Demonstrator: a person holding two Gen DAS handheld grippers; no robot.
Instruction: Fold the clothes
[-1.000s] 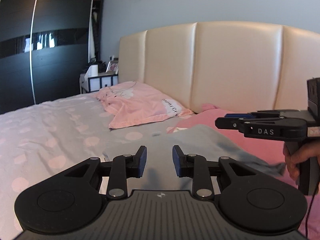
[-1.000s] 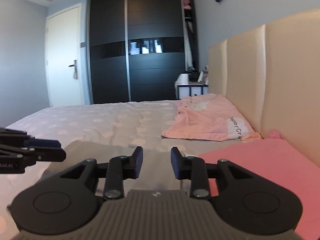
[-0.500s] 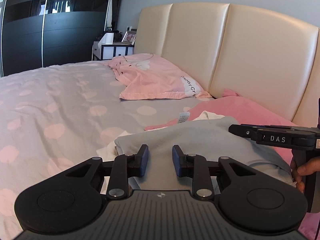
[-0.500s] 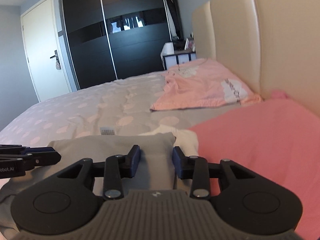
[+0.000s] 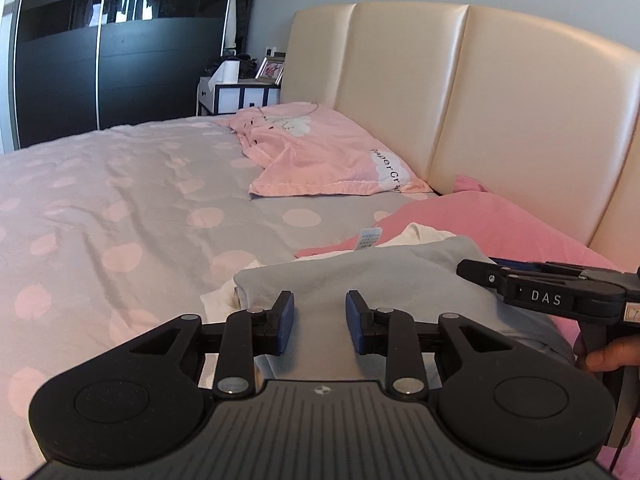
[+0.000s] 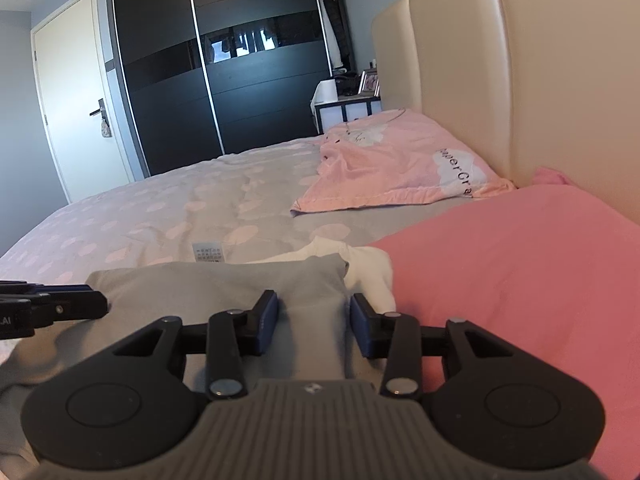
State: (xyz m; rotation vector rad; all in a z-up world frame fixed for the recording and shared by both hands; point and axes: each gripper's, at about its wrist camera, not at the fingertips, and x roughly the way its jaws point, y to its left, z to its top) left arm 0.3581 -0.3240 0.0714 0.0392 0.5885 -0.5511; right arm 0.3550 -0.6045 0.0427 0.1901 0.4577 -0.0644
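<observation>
Grey cotton: the grey garment [image 5: 384,276] lay as a folded pad near the head of the bed, its far edge over a white garment [image 6: 360,268], beside a pink pillow [image 6: 520,280]
Bedding: grey duvet with pink spots [image 5: 120,216]; a second pink pillowcase [image 5: 320,156] lay further off against the cream headboard [image 5: 500,100]
Left gripper [image 5: 319,314]: spread, nothing pinched; its jaws had just been opening, with only the grey cloth lying beneath the gap
Right gripper [image 6: 313,318]: spread wider, pads clear of the fabric; its jaws had just been opening too, the cloth's right edge below them
What changed: a second before, both grippers were narrower and higher, the garment sloping across the view; now it sat lower and squared on the bed
Meaning: the fold looked laid down and released; smoothing it or taking another piece seemed next
Risk: the white garment underneath could drag
</observation>
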